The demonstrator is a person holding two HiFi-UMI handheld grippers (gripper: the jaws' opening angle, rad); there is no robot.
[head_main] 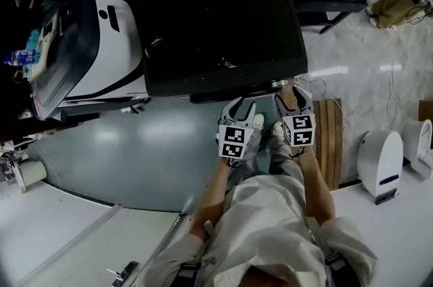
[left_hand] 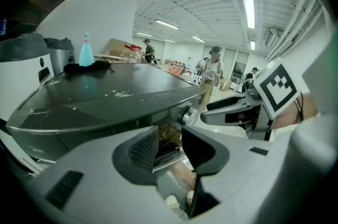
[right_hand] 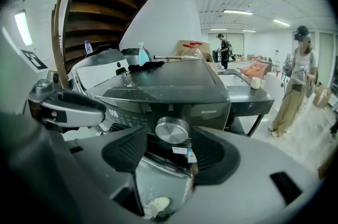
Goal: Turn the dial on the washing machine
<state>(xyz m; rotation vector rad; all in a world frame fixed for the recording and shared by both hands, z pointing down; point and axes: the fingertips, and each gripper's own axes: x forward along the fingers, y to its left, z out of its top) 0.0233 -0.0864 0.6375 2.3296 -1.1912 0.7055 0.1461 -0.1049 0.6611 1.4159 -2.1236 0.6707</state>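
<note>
Right hand-held gripper (right_hand: 168, 150) is lined up w/ the silver dial (right_hand: 171, 130) on the washing machine (right_hand: 174, 85) front panel. Jaws apart, not on it yet, ready to close & twist. Left hand-held gripper (left_hand: 170, 148) is open too, empty, held alongside, prob. just out of the way.

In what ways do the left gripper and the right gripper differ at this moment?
The right gripper faces the silver dial, seen between its jaw tips; the left gripper points past it, with the dial off to the right. The right gripper's jaws gape wider than the left gripper's. Both are open and empty.
</note>
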